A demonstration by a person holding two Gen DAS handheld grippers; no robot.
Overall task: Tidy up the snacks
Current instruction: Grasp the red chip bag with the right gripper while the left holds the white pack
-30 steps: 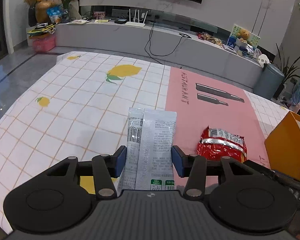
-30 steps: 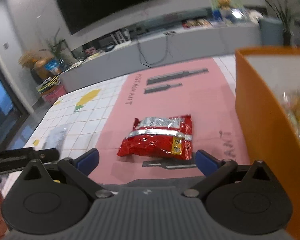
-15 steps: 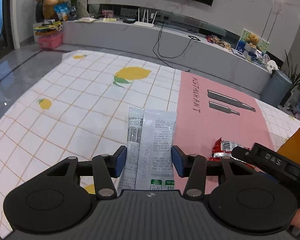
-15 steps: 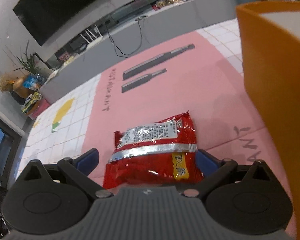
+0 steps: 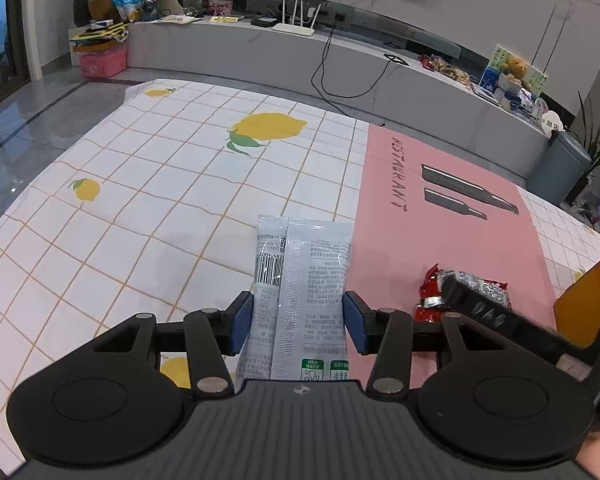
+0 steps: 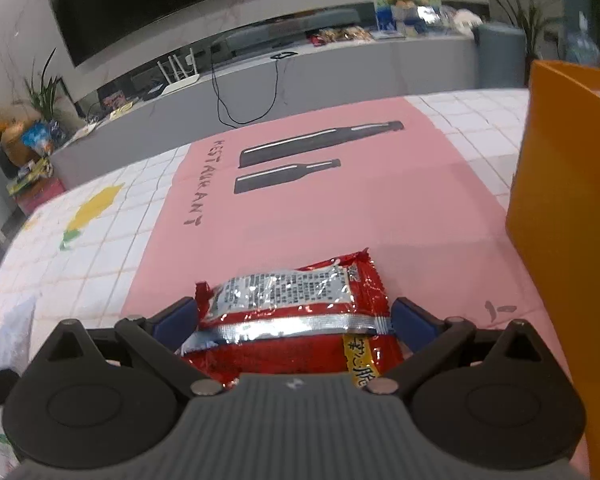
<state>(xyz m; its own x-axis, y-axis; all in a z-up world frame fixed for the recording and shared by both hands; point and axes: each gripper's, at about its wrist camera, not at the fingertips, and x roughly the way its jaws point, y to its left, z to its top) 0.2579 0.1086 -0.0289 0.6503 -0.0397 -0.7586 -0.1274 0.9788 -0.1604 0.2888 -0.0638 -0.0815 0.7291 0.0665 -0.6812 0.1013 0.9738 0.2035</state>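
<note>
My left gripper is shut on a grey-white snack packet with a barcode and holds it above the table. A red foil snack bag lies on the pink mat; it also shows in the left wrist view, partly behind the right gripper's finger. My right gripper is open, with a blue pad on each side of the red bag, close to its edges. An orange box stands at the right.
The table has a white lemon-print cloth and a pink mat with bottle prints. A grey TV bench with clutter runs behind. The orange box wall is close to the right gripper's right side.
The right gripper has moved forward and down over the red bag, which now sits between its fingers. The left gripper still holds the grey-white packet, and has shifted a little.
</note>
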